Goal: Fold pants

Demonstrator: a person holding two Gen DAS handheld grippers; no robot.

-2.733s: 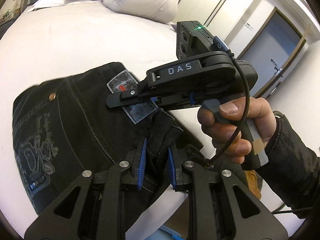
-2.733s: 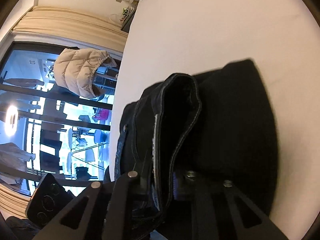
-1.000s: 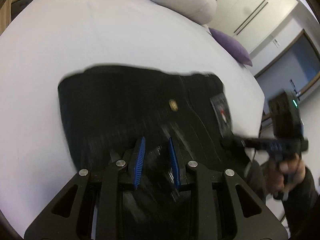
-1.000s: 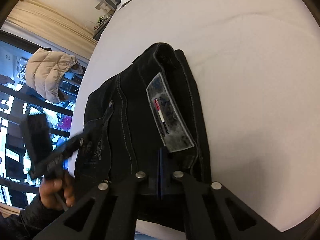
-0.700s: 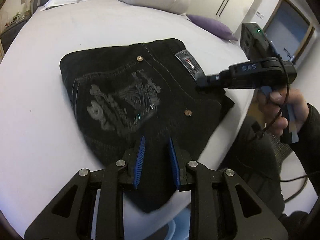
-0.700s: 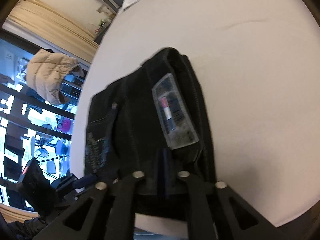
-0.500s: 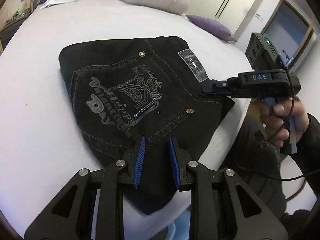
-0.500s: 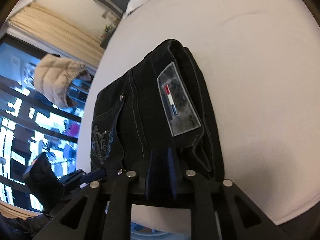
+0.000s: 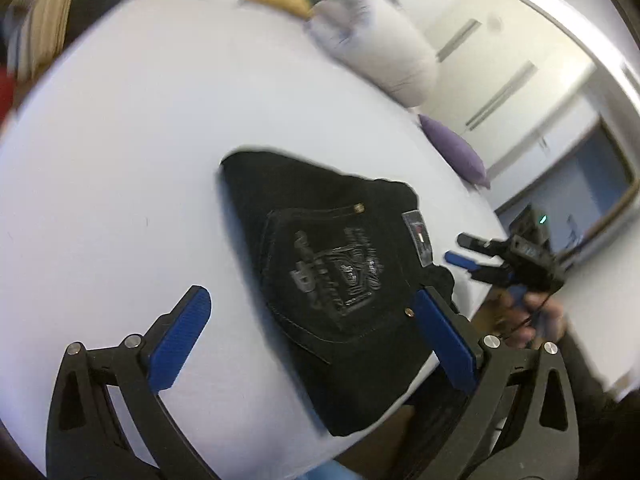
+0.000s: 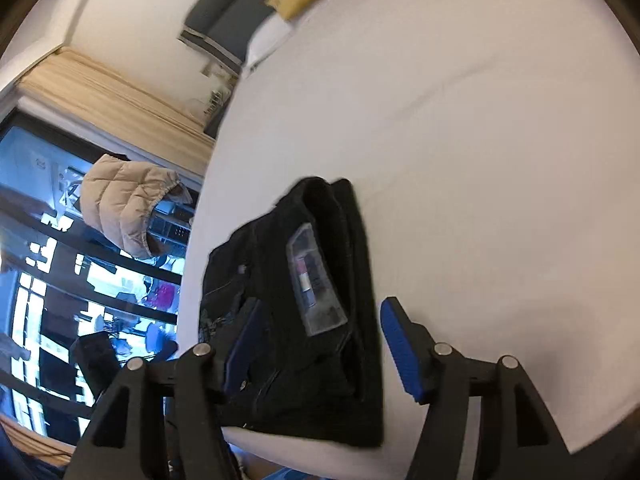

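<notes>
Black pants (image 9: 340,276) released; both grippers opening, withdrawn.

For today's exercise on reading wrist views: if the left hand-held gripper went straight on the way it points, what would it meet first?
Probably the folded black pants on the white bed. The left hand-held gripper is opening with nothing between its pads, and the pants lie just ahead of them; depth is uncertain in this blurred fisheye view.
</notes>
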